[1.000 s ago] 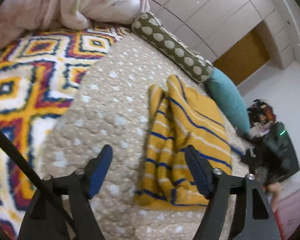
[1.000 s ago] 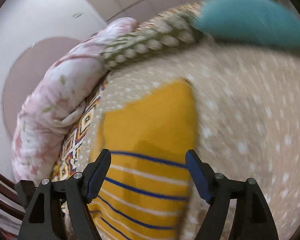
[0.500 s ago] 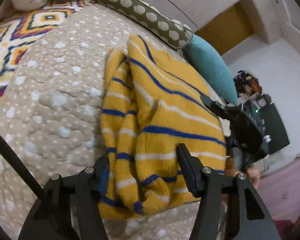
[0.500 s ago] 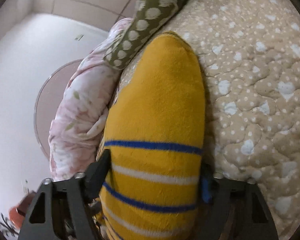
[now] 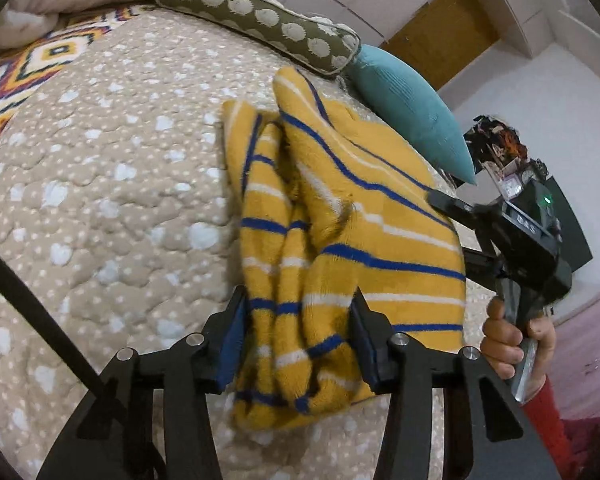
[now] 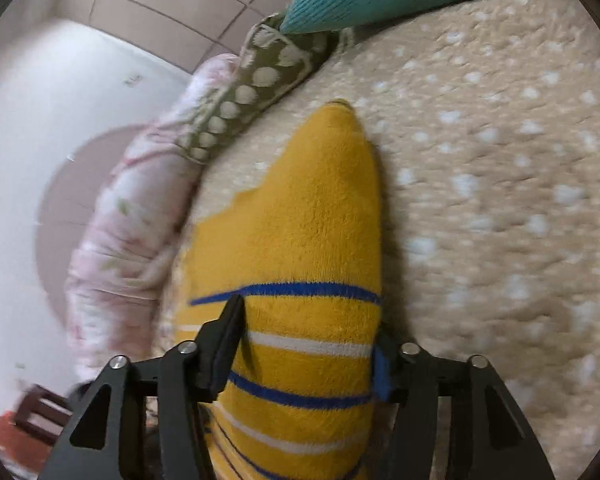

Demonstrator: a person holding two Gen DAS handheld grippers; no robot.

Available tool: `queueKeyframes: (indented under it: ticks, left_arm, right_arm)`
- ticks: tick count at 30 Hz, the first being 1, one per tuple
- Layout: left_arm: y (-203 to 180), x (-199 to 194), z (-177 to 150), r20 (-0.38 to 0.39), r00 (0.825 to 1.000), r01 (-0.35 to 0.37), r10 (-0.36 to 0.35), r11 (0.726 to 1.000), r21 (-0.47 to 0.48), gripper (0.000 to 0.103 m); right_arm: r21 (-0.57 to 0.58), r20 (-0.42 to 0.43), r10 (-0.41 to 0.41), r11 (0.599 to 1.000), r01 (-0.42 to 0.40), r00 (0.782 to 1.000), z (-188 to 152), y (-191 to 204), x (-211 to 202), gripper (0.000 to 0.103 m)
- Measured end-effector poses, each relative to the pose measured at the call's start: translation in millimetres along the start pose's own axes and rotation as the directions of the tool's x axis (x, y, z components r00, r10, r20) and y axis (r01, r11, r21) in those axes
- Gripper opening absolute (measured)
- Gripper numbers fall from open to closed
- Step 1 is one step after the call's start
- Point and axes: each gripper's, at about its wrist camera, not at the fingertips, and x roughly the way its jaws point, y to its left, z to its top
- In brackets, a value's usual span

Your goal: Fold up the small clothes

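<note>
My left hand-held gripper point(image 5: 298, 338) was clamped on the near, bunched edge of the striped garment point(image 5: 340, 216), its folds squeezed between both pads. My right hand-held gripper point(image 6: 304, 356) pinched the same garment point(image 6: 300, 240) along its right side, the fabric filling the gap between the fingers. The garment lay on the quilt point(image 5: 100, 200) straight ahead of both. To the left of my left hand-held gripper the quilt ran bare. Beyond the garment's far edge sat a spotted pillow point(image 5: 260, 16) and a teal pillow point(image 5: 412, 108), just beside each other.
</note>
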Motion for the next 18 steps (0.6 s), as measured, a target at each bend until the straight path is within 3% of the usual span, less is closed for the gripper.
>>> queueKeyframes:
  ticks: [3, 6, 9, 11, 13, 14, 16, 18]
  left_arm:
    - [12.4, -13.7, -4.5, 0.0, 1.0, -0.019, 0.019, 1.0, -0.019, 0.047]
    - [31.1, -25.4, -8.1, -0.011, 1.0, 0.013, -0.014, 0.997, -0.079, 0.047]
    - [40.1, -35.4, -9.7, 0.002, 0.999, 0.04, -0.04, 0.994, -0.106, 0.047]
    - [38.8, -46.2, -10.9, 0.031, 0.999, 0.015, -0.012, 0.996, -0.083, 0.047]
    - [35.7, -58.6, -11.3, 0.074, 0.996, -0.041, 0.044, 0.998, -0.052, 0.047]
    - [35.3, -65.0, -10.7, 0.098, 0.993, -0.06, 0.064, 0.997, -0.043, 0.049]
    - [40.6, -78.9, -9.0, 0.142, 0.987, -0.072, 0.079, 0.996, -0.054, 0.063]
    - [46.8, -95.5, -8.0, 0.218, 0.969, -0.101, 0.118, 0.991, -0.086, 0.07]
  right_arm:
    - [-0.064, 0.068, -0.077, 0.995, 0.081, 0.995, -5.2, 15.7, -22.5, 0.062]
    - [-0.153, 0.168, -0.165, 0.97, 0.191, 0.972, -10.9, 41.9, -48.8, 0.064]
    - [-0.225, 0.209, -0.171, 0.95, 0.217, 0.963, -18.5, 65.1, -59.7, 0.064]
    - [-0.262, 0.183, -0.148, 0.946, 0.193, 0.972, -21.1, 83.7, -51.4, 0.058]
    - [-0.306, 0.118, -0.119, 0.94, 0.15, 0.986, -25.7, 103.2, -30.8, 0.043]
    - [-0.327, 0.09, -0.115, 0.935, 0.138, 0.989, -30.2, 110.2, -20.3, 0.041]
    - [-0.357, 0.05, -0.105, 0.927, 0.116, 0.993, -37.7, 121.8, -0.7, 0.038]
    - [-0.37, -0.005, -0.088, 0.925, 0.08, 0.996, -48.4, 131.8, 24.4, 0.038]
